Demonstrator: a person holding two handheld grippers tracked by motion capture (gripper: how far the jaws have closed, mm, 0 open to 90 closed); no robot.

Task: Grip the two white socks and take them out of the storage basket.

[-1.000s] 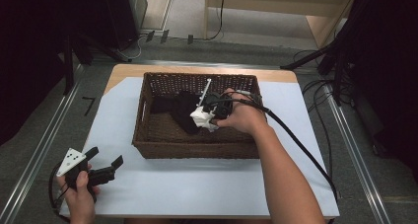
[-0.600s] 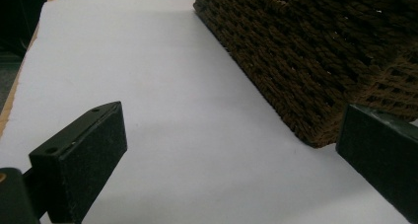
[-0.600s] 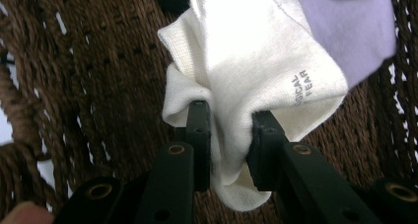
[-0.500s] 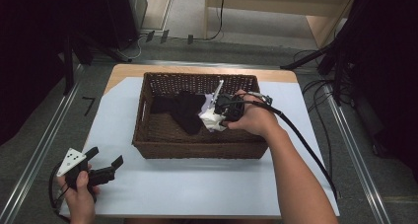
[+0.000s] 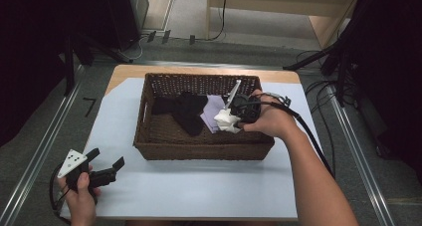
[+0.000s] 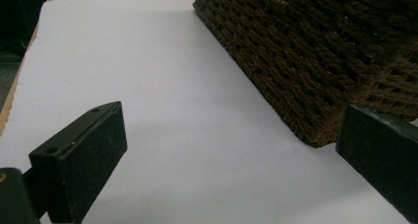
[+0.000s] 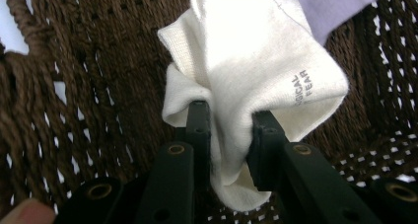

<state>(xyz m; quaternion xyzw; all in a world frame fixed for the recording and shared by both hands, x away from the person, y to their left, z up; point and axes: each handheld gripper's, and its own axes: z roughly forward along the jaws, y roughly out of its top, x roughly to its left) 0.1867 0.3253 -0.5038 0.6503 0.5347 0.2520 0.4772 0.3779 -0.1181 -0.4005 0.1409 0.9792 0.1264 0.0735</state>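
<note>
A brown wicker basket [image 5: 149, 111] stands on the white sheet at the table's middle. Inside it my right gripper [image 5: 233, 119] is shut on a white sock [image 5: 226, 120], lifted a little near the basket's right end. The right gripper view has the white sock [image 7: 246, 71] bunched between the two black jaws of the right gripper [image 7: 230, 128], with small grey print on it. A black garment [image 5: 186, 110] and a lilac cloth [image 5: 212, 111] lie in the basket. My left gripper [image 5: 107, 164] rests open at the front left, with nothing between its jaws.
The left gripper view looks along the white sheet [image 6: 162, 110] toward the basket's near corner [image 6: 320, 86]. Black cables [image 5: 318, 146] trail off the table's right side. Metal rails run along both table sides.
My right gripper has carried the white sock to the right and slightly toward the basket's front. The left gripper has stayed where it was.
</note>
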